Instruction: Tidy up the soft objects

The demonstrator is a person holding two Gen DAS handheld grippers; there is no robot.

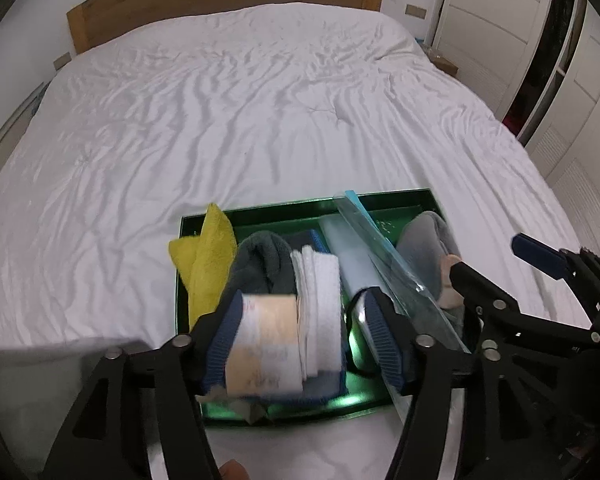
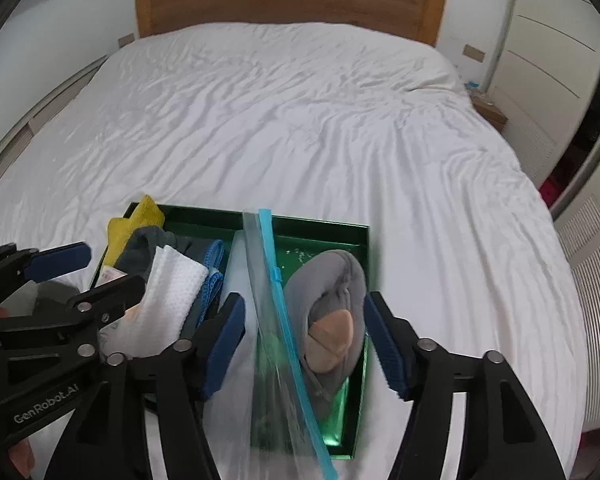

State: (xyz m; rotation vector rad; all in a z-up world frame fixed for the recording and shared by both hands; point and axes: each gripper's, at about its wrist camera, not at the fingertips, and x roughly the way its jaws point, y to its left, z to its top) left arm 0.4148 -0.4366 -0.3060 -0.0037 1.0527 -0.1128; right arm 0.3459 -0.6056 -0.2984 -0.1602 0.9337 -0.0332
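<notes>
soft items sit packed in green tray [image 1: 400,196] on bed [image 1: 260,100]: yellow cloth [image 1: 204,256] at left wall, dark grey sock [image 1: 260,260], white cloth [image 1: 320,296], then clear zip bag [image 2: 276,292] running near-to-far down the middle, grey plush [image 2: 332,300] at right. left gripper [image 1: 300,340] spread wide, fingers [image 1: 224,344] straddling a rolled peach-and-white bundle [image 1: 268,344] without pinching it. right gripper [image 2: 304,340] likewise released, fingers [image 2: 384,344] flanking zip bag and plush. plush nearer right hand, long axis roughly along the fingers; bundle nearer left. probably tucking items down next.
</notes>
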